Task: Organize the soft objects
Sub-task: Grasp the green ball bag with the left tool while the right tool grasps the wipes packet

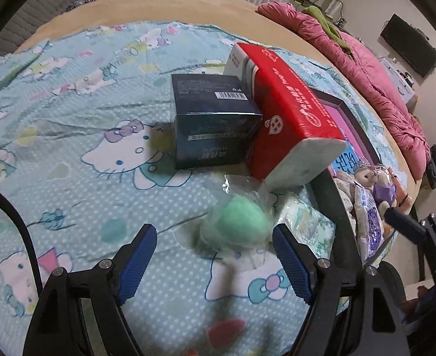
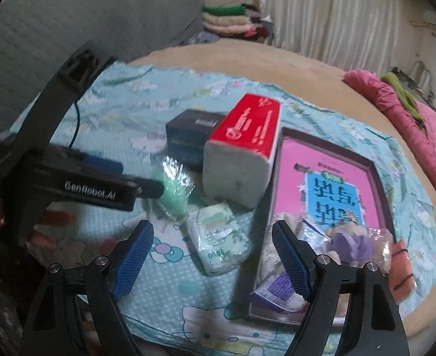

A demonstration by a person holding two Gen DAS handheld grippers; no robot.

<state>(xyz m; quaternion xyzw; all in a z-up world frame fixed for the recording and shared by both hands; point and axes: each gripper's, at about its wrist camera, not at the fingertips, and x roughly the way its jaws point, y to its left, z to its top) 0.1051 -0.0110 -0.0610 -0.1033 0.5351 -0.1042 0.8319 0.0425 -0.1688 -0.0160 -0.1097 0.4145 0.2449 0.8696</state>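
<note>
A green sponge in clear wrap (image 1: 238,225) lies on the Hello Kitty sheet, just ahead of my open left gripper (image 1: 215,262); it also shows in the right wrist view (image 2: 171,191). A small green-white tissue pack (image 2: 218,246) lies beside it, between the fingers' line of my open right gripper (image 2: 213,265). A dark tray (image 2: 378,172) with a pink book holds plush toys in wrap (image 2: 354,243) and a purple-white pack (image 2: 280,290). The left gripper's body (image 2: 99,190) reaches in from the left in the right wrist view.
A red tissue pack (image 1: 289,115) leans on a dark blue box (image 1: 215,124) behind the sponge. A pink quilt (image 1: 375,77) lies along the bed's right edge. Folded blankets (image 2: 229,20) are stacked at the back.
</note>
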